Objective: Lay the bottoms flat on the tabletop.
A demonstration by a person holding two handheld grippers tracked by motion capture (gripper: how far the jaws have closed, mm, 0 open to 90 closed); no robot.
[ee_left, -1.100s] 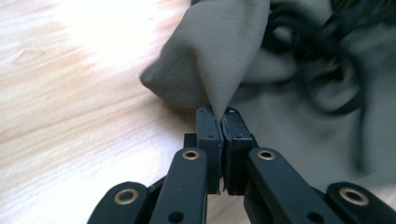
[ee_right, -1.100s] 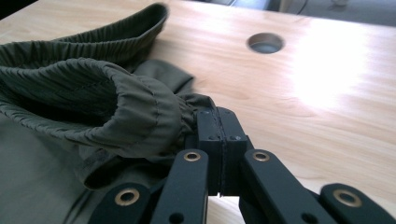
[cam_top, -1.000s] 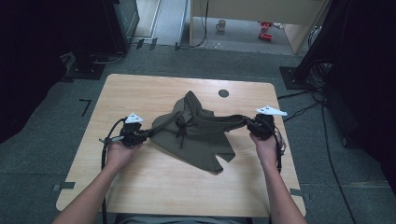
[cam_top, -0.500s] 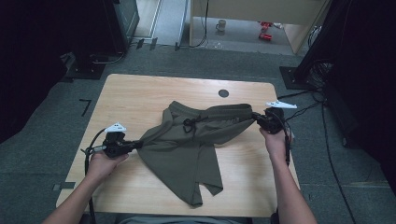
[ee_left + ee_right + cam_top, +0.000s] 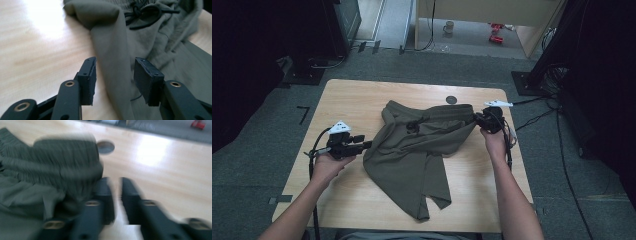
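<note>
An olive-green pair of drawstring shorts (image 5: pixel 419 150) lies spread across the middle of a pale wooden worktop (image 5: pixel 357 95), its ribbed waistband running toward the far right edge and one leg trailing down to the near edge, where the hem folds over on itself. The cloth is rumpled, with loose folds bunched below the waistband, and a dark drawstring (image 5: pixel 143 13) sits knotted in a loop near the waist, seen close in the left gripper view. The left gripper (image 5: pixel 368 145), held in the person's left hand (image 5: pixel 328 165) at the left side of the worktop, points at the garment's left edge; its jaws have just been opening and now stand apart, a fold of the fabric passing between them without being pressed by either pad. The right gripper (image 5: pixel 476 120), in the person's right hand (image 5: pixel 493 142) near the far right edge, sits at the end of the waistband; its jaws have likewise just been opening, and the blurred right gripper view shows a narrow gap between them with bare wood in it and the waistband (image 5: pixel 67 157) lying just beside the left jaw, not clamped. A small round dark grommet (image 5: pixel 451 99) is set into the worktop just beyond the waistband. On the floor beyond, a white mug (image 5: pixel 448 26) stands on its own.
</note>
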